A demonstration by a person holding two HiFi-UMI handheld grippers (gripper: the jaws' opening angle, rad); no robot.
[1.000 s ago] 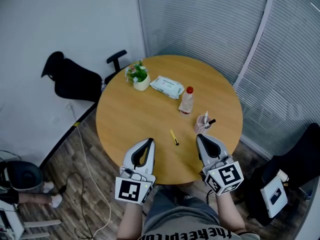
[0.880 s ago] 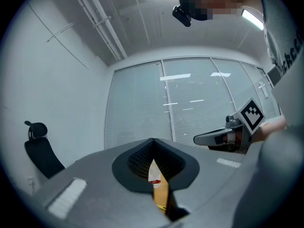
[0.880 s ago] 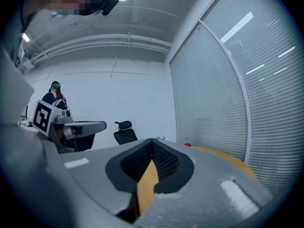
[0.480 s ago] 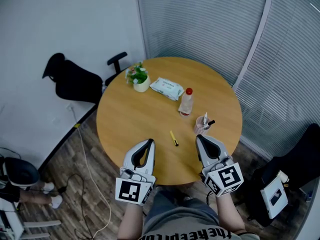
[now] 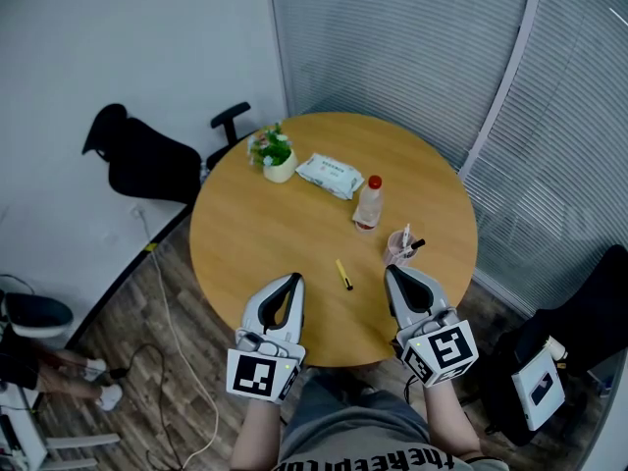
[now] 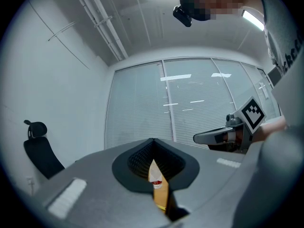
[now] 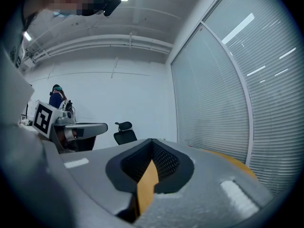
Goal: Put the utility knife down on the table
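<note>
Utility knife: the yellow utility knife (image 5: pixel 342 273) lies flat on the bench (image 5: pixel 257 232), near its front edge, black tip pointing toward the person.
Knife's neighbours: it lies between the two grippers' tips and slightly beyond them, touching neither.
Left gripper: the left gripper (image 5: pixel 293 277) hangs over the front of the bench; its fingers (image 6: pixel 134 161) are closed tip to tip with nothing between them.
Right gripper: the right gripper (image 5: pixel 391 269) is level with it, right of the knife; its fingers (image 7: pixel 165 162) are also pressed together and empty.
Pen cup: a clear pinkish pen cup (image 5: pixel 397 248) stands just beyond the right gripper, holding a white pen and a black-tipped one that lean out to the right.
Bottle: a red-capped bottle (image 5: pixel 368 202) stands upright behind the cup, apart from it.
Wipes: a soft wipes pack (image 5: pixel 329 175) lies flat further back.
Plant pot: a white plant pot (image 5: pixel 279 167) with green leaves sits near the far left rim.
Open room: the left half and the centre of the bench are bare wood.
Edges: window blinds (image 5: pixel 412 47) close behind and to the right; a black office chair (image 5: pixel 147 160) stands off the left rim.
</note>
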